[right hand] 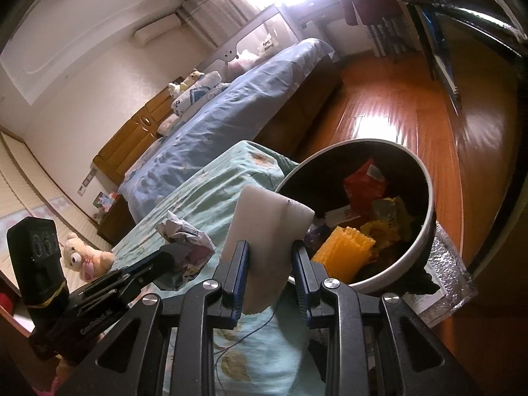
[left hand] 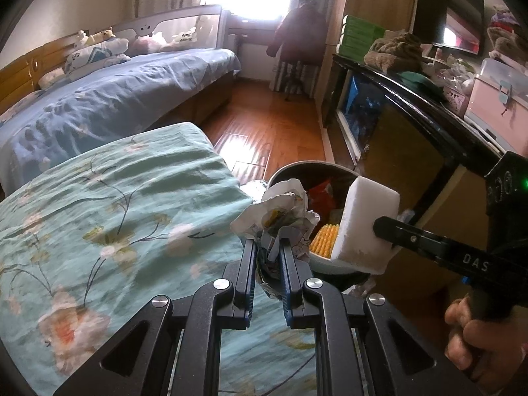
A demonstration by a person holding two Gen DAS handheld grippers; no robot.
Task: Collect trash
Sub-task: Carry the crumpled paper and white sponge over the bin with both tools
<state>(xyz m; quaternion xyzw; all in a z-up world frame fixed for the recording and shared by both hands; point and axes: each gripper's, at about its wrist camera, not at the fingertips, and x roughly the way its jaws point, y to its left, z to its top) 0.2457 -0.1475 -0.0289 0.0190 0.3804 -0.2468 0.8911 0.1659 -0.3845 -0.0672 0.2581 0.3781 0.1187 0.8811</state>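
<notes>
My left gripper is shut on a crumpled printed wrapper, held over the edge of the green floral bedding beside the bin. In the right wrist view the same wrapper shows at the left gripper's tip. My right gripper is shut on a white foam block, held just above the near rim of the round white trash bin. From the left wrist view the foam block hangs over the bin. Inside the bin lie a red packet, a yellow ridged piece and other wrappers.
Green floral bedding fills the near left, with a blue-sheeted bed behind. Wooden floor runs toward the window. A dark cabinet with clutter stands on the right. A hand grips the right tool. A plush toy sits low left.
</notes>
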